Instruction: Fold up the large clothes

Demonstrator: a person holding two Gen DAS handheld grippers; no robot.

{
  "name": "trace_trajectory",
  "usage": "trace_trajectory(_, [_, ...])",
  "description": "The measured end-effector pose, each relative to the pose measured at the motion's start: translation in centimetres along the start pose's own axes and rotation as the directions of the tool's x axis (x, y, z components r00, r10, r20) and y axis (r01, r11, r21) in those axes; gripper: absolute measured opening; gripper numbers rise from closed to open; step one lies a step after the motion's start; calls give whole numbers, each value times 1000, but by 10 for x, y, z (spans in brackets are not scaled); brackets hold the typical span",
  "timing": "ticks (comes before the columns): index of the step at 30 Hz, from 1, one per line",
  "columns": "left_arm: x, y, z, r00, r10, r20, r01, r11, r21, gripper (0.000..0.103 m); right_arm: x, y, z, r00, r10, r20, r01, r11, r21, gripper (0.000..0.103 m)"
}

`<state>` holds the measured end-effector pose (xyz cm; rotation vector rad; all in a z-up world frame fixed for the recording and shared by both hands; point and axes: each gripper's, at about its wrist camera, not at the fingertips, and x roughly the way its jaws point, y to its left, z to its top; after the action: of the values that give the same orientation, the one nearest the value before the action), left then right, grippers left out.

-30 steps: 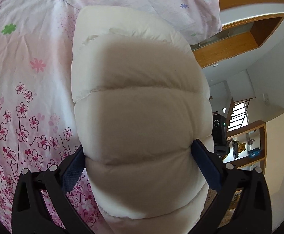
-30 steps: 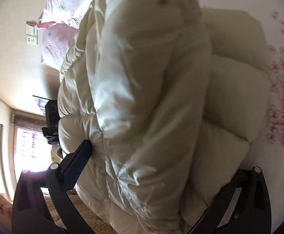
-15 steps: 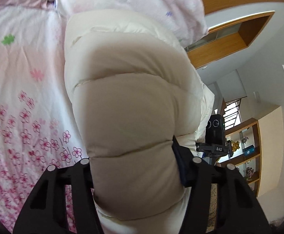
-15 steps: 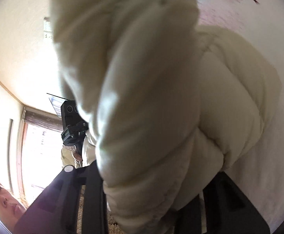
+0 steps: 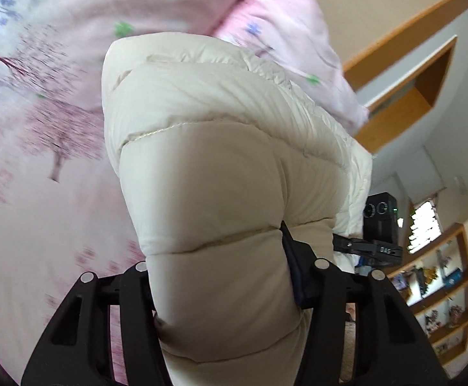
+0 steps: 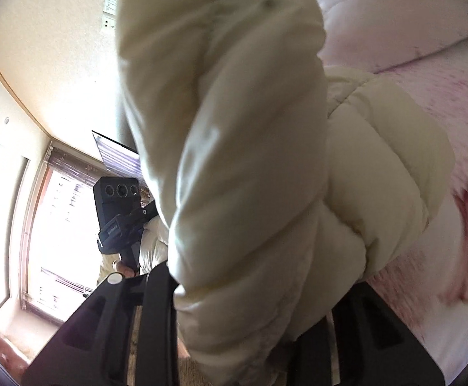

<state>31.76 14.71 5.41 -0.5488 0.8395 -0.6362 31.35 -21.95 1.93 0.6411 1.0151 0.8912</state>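
Note:
A cream quilted puffer jacket [image 5: 221,173] fills both views above a pink floral bedspread [image 5: 41,212]. My left gripper [image 5: 221,273] is shut on a thick padded fold of it, the jaws pressed into both sides. In the right wrist view my right gripper [image 6: 253,308] is shut on another bunched part of the jacket [image 6: 234,148], lifted off the bed. Both sets of fingertips are mostly buried in fabric. The right gripper's black body [image 5: 380,222] shows past the jacket in the left wrist view, and the left gripper's body [image 6: 118,212] in the right wrist view.
Pink floral pillows [image 5: 266,22] lie at the head of the bed. A wooden shelf unit [image 5: 440,296] with small items stands at the right. A bright window [image 6: 57,238] and a wall [image 6: 57,48] with sockets are left of the bed.
Both grippers closed from open onto the jacket and lifted it off the bed. The views tilted up toward the pillows and the wall.

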Motion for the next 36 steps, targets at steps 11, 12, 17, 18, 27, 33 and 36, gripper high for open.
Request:
trace_trajectory(11, [22,44,5,980,193,-46,-194,981,-23,72,49,-41,-6,982,-187,-20,187,959,214,50])
trace_trajectory(12, [22,41,6,976,212,-42,-213,977,-17,75,45,-39,-8,978,-208,-16,207,956,206,52])
trace_trajectory(17, [-7,19,1,945,322,66,-324,945,37,78,-5,-4,-25,901,-413,133,399,909,120,71])
trace_trajectory(18, [-19,10,-4,925,361,119,-369,928,53,82,-17,3,-30,880,-440,178,426,898,113,72])
trace_trajectory(27, [-36,-75,-74,830,446,334,-537,800,266,102,-18,100,-127,759,-479,442,598,781,-180,71])
trace_trajectory(33, [-2,-79,-103,791,532,303,-611,717,335,102,26,109,-133,763,-539,357,633,736,-240,66])
trace_trajectory(36, [14,-66,-109,789,556,260,-614,718,327,102,56,86,-127,727,-628,278,685,689,-236,65])
